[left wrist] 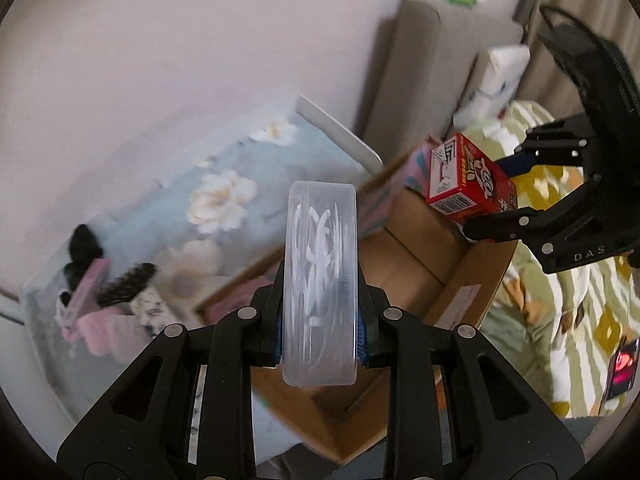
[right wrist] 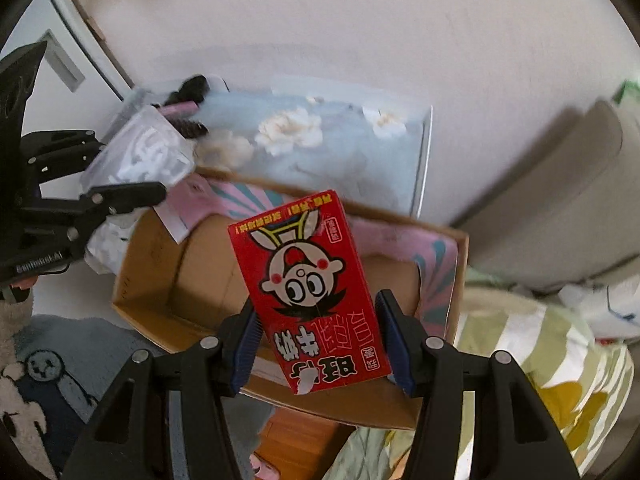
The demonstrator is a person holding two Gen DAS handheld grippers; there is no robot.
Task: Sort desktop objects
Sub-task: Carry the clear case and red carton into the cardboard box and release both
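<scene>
My left gripper is shut on a clear plastic box of white floss picks, held upright above an open cardboard box. My right gripper is shut on a red milk carton with a cartoon face, held over the same cardboard box. The red carton and the right gripper show at the right of the left wrist view. The left gripper with the floss box shows at the left of the right wrist view.
A clear storage bin with a floral lining stands behind the cardboard box by the wall and holds a hairbrush and pink items. A striped green and yellow cloth lies to the right. A phone lies on it.
</scene>
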